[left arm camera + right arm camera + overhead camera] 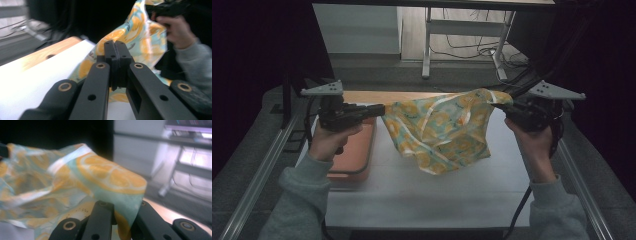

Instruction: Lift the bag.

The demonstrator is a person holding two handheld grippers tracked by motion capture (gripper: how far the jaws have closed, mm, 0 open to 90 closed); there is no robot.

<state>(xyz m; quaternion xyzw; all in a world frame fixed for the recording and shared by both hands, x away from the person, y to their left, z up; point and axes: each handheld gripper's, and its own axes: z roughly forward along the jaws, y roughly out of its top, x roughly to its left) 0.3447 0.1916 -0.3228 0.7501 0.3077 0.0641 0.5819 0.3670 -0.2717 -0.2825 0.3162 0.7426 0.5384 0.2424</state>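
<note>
The cloth [439, 130] I hold is pale mint green, printed all over with orange citrus slices and crossed by white bands. My left tool [379, 110] and right tool [498, 106] are black (brass-coloured rivets on the arms). Under the cloth the table [412, 200] is white with a light wood strip at its far edge; left of the cloth sits a salmon-pink tray [357, 155]. My sleeves [302, 200] are grey.

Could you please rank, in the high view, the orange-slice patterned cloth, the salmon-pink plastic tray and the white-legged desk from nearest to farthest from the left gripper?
1. Orange-slice patterned cloth: pinched in the left gripper, hanging to its right.
2. Salmon-pink plastic tray: on the table just below the gripper.
3. White-legged desk: far behind the table, at the top.
</note>
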